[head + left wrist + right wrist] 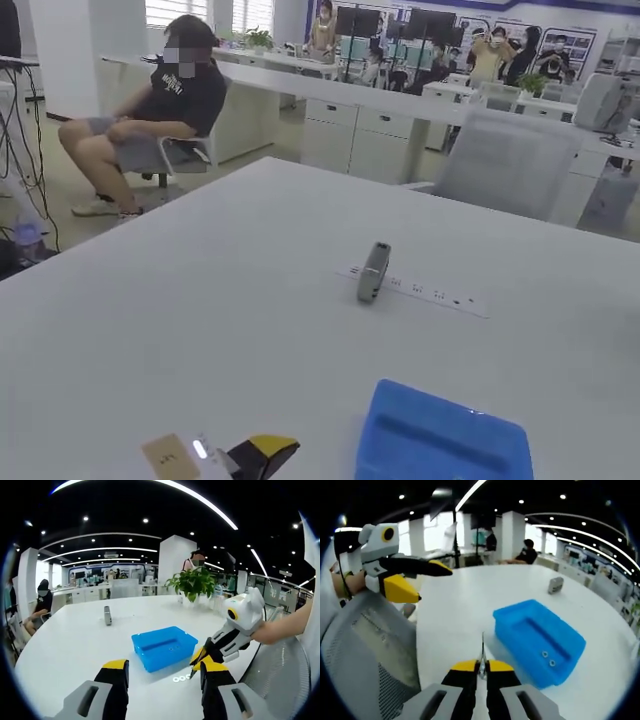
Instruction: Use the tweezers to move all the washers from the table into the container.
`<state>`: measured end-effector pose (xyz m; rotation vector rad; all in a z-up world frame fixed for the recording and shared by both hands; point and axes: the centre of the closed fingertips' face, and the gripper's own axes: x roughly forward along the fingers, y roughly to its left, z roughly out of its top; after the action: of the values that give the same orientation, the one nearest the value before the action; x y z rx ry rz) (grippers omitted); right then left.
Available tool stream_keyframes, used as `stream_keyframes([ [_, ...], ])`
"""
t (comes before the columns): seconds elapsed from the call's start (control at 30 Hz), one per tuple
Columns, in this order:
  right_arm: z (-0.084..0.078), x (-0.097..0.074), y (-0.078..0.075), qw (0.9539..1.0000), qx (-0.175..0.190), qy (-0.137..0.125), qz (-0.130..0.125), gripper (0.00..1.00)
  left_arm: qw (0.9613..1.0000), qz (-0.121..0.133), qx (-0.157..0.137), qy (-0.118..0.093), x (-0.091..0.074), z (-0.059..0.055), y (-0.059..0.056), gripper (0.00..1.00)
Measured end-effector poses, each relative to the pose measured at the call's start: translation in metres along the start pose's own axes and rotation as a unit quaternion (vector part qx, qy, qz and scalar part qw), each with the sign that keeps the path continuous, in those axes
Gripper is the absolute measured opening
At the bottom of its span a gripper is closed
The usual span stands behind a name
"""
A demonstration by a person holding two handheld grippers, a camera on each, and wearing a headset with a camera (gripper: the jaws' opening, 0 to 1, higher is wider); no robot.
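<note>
Left gripper view: left gripper [165, 680] fingers are released and spread wide, nothing between them. Left of its left finger there is bare white table [75, 645] out to a curved edge, so lots of room. A grey device [107, 615] stands far ahead on that side. Ahead between the fingers is the blue container [164, 647], open-top, one long wall facing the fingers, well in from every table edge. Loose washers [179, 679] lie flat on the table just short of the container's near right corner, just inside the right finger. The tweezers [192, 673] tip sits just beside them on their right; can't tell if it touches. Right gripper [201, 657] comes in from the right, above the left gripper's right finger.

Right gripper view: the left gripper [432, 585] is up and left of the fingers, about over the table's left edge, jaws apart, with a mesh chair back [365, 645] below it. Right gripper [482, 667] is clenched on the tweezers [482, 652], which point straight ahead over bare table. The container [537, 640] is ahead-right of the tips, with an open strip of table between. Two washers [548, 658] lie inside it at the nearer end.

Head view: a gripper [262, 452] tip shows at the bottom edge, container [440, 440] just right of it. Open table runs beyond to a power strip [440, 293].
</note>
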<state>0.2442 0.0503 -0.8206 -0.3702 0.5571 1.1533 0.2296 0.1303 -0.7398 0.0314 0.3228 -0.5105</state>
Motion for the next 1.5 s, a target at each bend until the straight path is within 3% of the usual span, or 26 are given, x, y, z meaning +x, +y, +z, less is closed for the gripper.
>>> stream_keyframes([
  [0.13, -0.001, -0.001, 0.003, 0.9999, -0.010, -0.001, 0.005, 0.02, 1.0000, 0.000, 0.000, -0.001, 0.000, 0.000, 0.000, 0.57],
  [0.3, 0.004, -0.007, -0.006, 0.9995, 0.026, -0.020, -0.003, 0.02, 1.0000, 0.001, -0.001, -0.002, -0.001, 0.001, 0.000, 0.56],
  [0.47, 0.006, -0.007, -0.010, 0.9978, 0.058, -0.032, 0.005, 0.03, 1.0000, 0.001, -0.001, -0.004, -0.001, 0.001, 0.000, 0.56],
  [0.6, 0.003, -0.004, -0.009, 0.9991, 0.040, -0.016, 0.001, 0.03, 1.0000, 0.001, 0.000, 0.000, -0.001, 0.000, 0.000, 0.55],
  [1.1, 0.004, 0.001, -0.003, 0.9990, 0.039, -0.013, 0.020, 0.04, 1.0000, -0.002, 0.001, 0.004, 0.000, -0.002, 0.000, 0.55],
  [1.5, 0.004, 0.000, -0.004, 0.9994, 0.028, -0.012, 0.015, 0.04, 0.9999, -0.005, 0.004, 0.009, 0.001, -0.004, -0.002, 0.55],
])
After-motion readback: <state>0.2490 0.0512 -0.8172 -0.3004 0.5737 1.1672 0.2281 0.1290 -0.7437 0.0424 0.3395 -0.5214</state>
